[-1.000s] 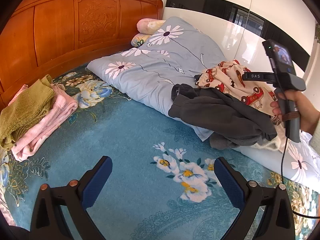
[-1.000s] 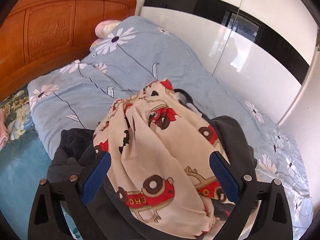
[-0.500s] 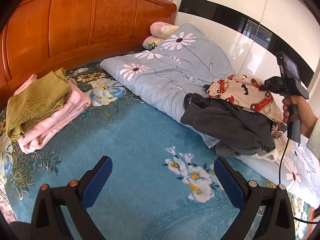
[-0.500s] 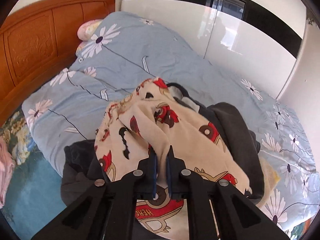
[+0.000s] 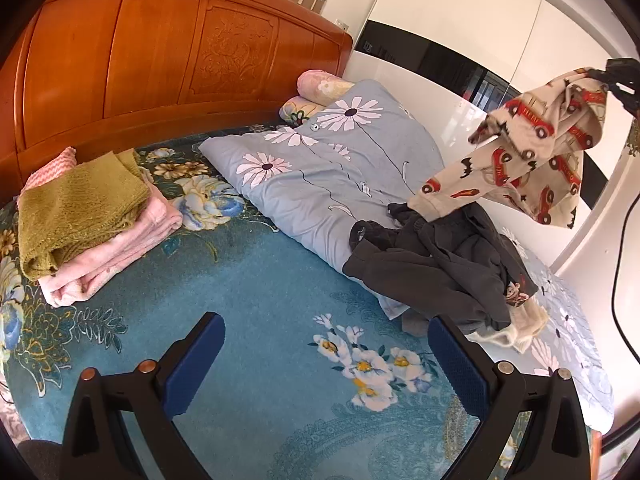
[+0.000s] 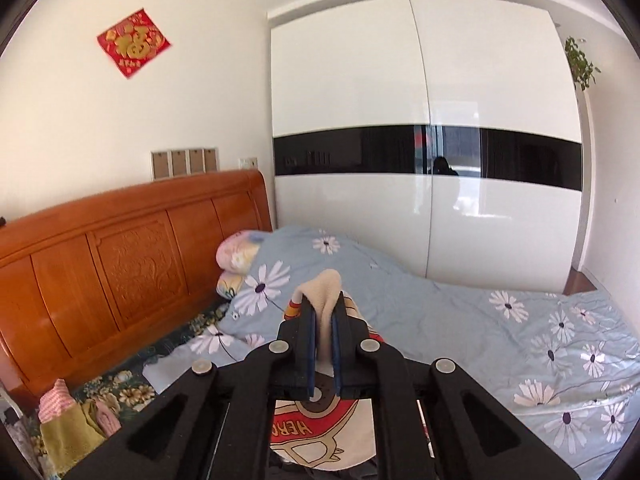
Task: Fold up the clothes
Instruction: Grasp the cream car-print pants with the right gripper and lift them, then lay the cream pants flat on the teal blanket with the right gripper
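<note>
I see a big orange wooden headboard (image 5: 168, 60) at the back of the bed, and a blue bedspread with flowers (image 5: 256, 312) on it. A light blue quilt with white daisies (image 5: 332, 168) lies beside two small pillows (image 5: 316, 92). There is a white wardrobe with a black stripe (image 6: 424, 148), and a red paper sign (image 6: 134, 42) hangs on the wall.

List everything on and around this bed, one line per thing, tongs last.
car-print garment: one, cream with red cars, hanging in the air from the right tongs
dark clothes: one heap, charcoal, on the duvet edge
duvet: one, pale blue with daisies, far side of bed
folded stack: olive piece on pink ones, by the headboard
headboard: one, orange wood
wardrobe: one, white with black band
left tongs: open, empty, over the teal floral bedspread
right tongs: shut on the garment
</note>
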Tool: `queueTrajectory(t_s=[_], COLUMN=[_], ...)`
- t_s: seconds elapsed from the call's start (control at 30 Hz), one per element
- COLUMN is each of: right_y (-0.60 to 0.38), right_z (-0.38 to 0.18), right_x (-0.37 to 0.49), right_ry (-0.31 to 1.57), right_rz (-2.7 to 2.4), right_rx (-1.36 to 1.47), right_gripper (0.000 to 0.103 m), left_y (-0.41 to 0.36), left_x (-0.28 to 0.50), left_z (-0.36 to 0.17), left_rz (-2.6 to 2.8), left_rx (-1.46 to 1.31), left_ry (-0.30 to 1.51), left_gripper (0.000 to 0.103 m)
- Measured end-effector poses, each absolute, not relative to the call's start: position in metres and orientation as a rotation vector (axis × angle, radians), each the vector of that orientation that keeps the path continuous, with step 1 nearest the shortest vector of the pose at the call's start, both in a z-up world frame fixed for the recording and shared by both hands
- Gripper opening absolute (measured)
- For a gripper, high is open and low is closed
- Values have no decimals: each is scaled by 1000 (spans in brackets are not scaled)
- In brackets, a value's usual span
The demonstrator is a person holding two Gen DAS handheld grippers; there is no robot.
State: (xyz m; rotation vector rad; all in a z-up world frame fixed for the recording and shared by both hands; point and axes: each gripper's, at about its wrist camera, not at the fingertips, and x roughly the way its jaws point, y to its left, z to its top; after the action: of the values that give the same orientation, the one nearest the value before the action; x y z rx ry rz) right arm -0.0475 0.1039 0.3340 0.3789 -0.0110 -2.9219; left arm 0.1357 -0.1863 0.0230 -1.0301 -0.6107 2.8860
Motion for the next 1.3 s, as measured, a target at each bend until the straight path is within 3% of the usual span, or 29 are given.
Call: queueTrajectory(t_s=[0.2,0.37,0.7,1.03,1.17,1.3], right_y=[147,217,224,184,203,218], right_z=[369,351,308,172,75,-37], right_x=[31,79,126,113,105,132], right_ry=[6,-42,91,-151,-211,-133], right_rz=[-2980,-3108,-3091,-2725,-2656,-2530], right_rx=[316,421,606,875,1204,1559], right_gripper=[6,7,7,7,7,7], left_y=[-189,-182,-174,-202,-209,-196], left_x=[160,180,201,206,200,189], left_z=[42,49,59,39,24,0], left_rz=[2853,2817,2798,2874,2860,2800], left_rx=[-958,-923,-898,-999,-1053,-1155], left_ry=[-608,-564,-550,-591,-675,-678], left_gripper=[103,103,103,103,103,103])
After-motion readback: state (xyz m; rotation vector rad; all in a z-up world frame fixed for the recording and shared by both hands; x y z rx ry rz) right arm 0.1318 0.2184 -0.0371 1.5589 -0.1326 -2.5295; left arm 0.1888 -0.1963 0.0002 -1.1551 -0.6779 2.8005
